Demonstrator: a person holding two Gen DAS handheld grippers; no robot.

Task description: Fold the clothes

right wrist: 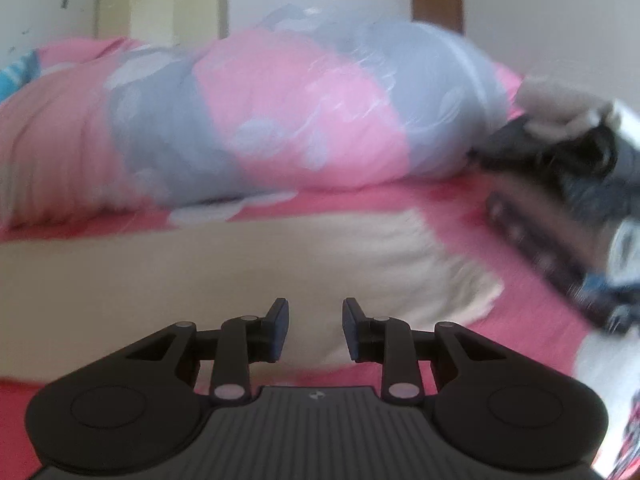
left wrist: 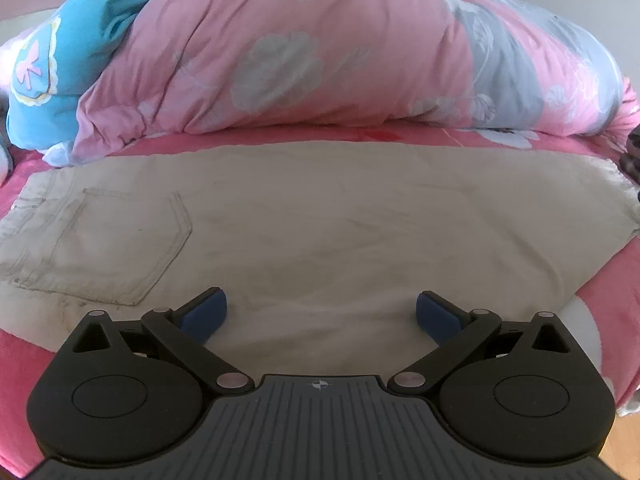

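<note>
Trousers: cream cotton trousers [left wrist: 320,220] lie flat on the pink bed sheet [left wrist: 600,304]
Left tongs [left wrist: 321,314]: spread wide, holding nothing
Right tongs [right wrist: 316,330]: parted, nothing between them

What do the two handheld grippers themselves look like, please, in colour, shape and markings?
Both look alike. The left gripper and right gripper have matte black linkage arms with silvery pivot pins, round black side housings, dark blue pads on the fingertips, and a ribbed grey base bearing a small crosshair mark. No cables or sleeves show.
</note>
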